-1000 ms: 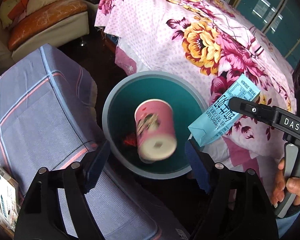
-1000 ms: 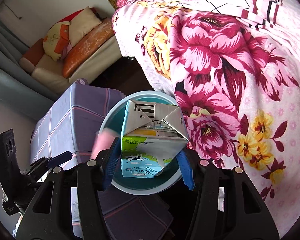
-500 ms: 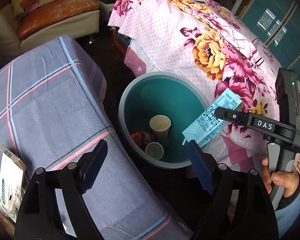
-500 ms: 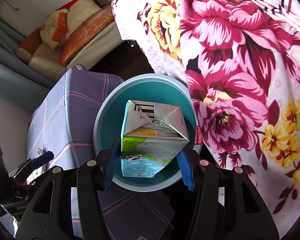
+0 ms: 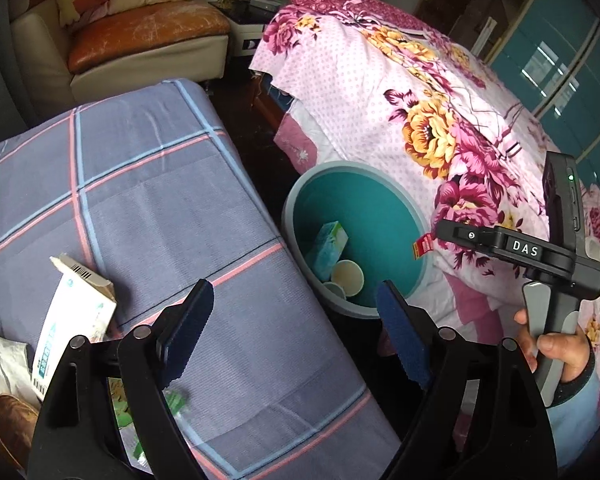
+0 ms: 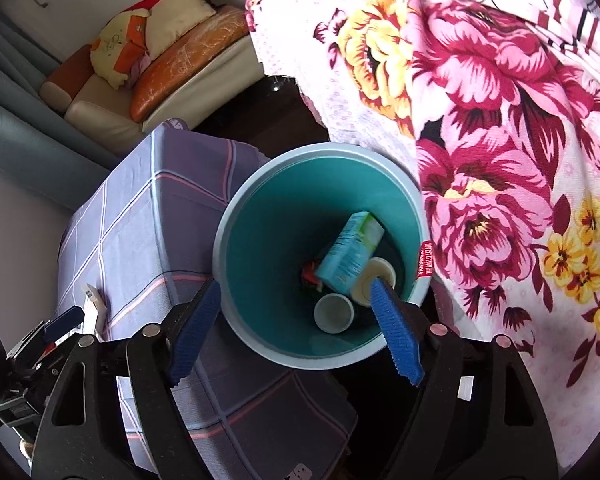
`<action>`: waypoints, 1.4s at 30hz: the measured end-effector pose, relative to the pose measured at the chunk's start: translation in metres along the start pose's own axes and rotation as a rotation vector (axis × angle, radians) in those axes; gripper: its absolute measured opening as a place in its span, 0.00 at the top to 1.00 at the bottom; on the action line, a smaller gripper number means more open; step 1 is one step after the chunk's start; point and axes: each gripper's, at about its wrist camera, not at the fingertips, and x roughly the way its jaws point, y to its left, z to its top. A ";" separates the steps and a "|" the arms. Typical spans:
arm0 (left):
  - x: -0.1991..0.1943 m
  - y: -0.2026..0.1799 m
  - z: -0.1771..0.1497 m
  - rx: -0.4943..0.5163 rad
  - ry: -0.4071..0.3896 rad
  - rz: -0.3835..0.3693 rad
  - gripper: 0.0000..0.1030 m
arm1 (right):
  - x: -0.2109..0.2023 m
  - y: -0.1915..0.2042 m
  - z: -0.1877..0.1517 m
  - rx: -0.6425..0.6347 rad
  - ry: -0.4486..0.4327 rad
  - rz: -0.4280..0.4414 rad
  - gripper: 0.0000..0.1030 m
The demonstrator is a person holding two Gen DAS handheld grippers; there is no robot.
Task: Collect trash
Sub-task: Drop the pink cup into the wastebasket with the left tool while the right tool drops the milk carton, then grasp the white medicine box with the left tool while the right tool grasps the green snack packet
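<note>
Right claw [image 6: 296, 330] released, empty, hanging over round teal plastic trash bin [image 6: 260, 320]. Light-blue milk carton [image 6: 350, 254] lies tilted inside the bin on two paper cups [image 6: 334, 312]. Left claw [image 5: 298, 334] released, empty, above the purple checked cloth bench [image 5: 140, 184]. White flattened carton [image 5: 74, 316] lies on that bench, well apart from the bin.
</note>
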 end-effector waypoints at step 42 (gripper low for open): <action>-0.119 0.222 -0.110 -0.261 -0.092 0.112 0.18 | 0.109 0.291 -0.126 -0.632 0.375 0.035 0.25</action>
